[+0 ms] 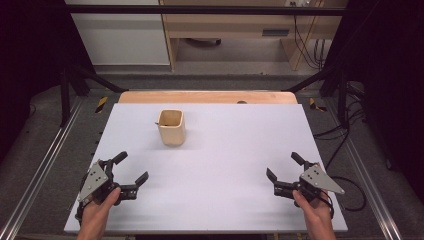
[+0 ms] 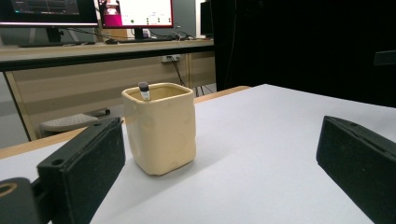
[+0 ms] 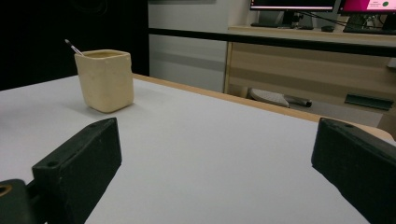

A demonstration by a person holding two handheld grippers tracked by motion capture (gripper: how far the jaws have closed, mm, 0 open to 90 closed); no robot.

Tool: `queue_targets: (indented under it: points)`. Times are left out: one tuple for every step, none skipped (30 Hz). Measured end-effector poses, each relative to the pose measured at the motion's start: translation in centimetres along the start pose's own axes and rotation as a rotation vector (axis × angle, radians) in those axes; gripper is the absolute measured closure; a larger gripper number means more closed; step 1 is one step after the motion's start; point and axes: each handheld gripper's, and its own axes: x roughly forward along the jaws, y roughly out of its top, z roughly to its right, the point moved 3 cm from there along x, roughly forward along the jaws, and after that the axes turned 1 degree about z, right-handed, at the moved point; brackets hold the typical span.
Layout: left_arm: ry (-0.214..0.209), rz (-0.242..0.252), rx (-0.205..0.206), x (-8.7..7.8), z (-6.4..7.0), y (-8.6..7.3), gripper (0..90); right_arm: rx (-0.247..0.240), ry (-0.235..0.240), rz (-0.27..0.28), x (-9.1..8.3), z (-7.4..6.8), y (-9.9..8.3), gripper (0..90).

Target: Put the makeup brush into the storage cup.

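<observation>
A cream square cup [image 1: 172, 127] stands upright on the white table [image 1: 220, 165], toward the far middle-left. A thin dark-tipped stick [image 2: 144, 90] leans inside the cup [image 2: 159, 127] and pokes above its rim. From the right gripper view the cup [image 3: 105, 79] is at the far left with the stick [image 3: 73, 46] slanting out of it. My left gripper [image 1: 131, 169] rests open near the front left, empty. My right gripper [image 1: 284, 167] rests open near the front right, empty too. Both are well apart from the cup.
A wooden strip [image 1: 207, 97] borders the table's far edge. Metal rails [image 1: 45, 160] run along both sides, and cables [image 1: 345, 145] lie on the floor at the right. A desk with monitors [image 2: 135, 13] stands beyond the table.
</observation>
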Motion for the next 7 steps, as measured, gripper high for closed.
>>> queue_targets:
  points:
    - [0.000,0.001,0.002,-0.02,0.01,-0.04,1.1,-0.003,-0.002,-0.002,-0.08,0.12,-0.12,2.2]
    - [0.000,0.002,0.001,-0.05,0.02,-0.09,1.1,-0.004,-0.004,-0.004,-0.10,0.15,-0.23,2.2]
    - [0.001,0.000,0.002,-0.08,0.01,-0.15,1.1,-0.013,-0.004,-0.009,-0.10,0.23,-0.37,2.3]
    - [0.001,0.001,0.004,-0.12,0.00,-0.20,1.1,-0.016,-0.004,-0.013,-0.09,0.23,-0.50,2.3]
    - [0.003,0.000,0.004,-0.18,-0.03,-0.25,1.1,-0.023,-0.005,-0.020,-0.11,0.25,-0.64,2.4]
    - [0.005,0.001,0.002,-0.25,-0.09,-0.29,1.1,-0.026,-0.005,-0.020,-0.07,0.23,-0.77,2.3]
    - [0.008,0.001,0.003,-0.34,-0.16,-0.32,1.1,-0.035,-0.004,-0.028,-0.06,0.26,-0.91,2.4]
